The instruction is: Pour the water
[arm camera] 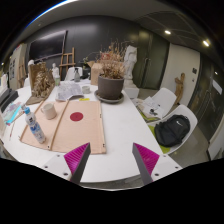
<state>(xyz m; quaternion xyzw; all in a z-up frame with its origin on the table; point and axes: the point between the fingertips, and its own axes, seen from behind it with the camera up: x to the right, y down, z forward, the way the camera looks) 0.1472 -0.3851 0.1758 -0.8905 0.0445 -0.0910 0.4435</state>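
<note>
The claw is open (holding nothing); the clear plastic water bottle stands upright, far left on the white bench.

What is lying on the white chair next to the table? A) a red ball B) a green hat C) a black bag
C, a black bag rests on the seat of the white chair, beyond the open tool, which holds nothing.
</note>
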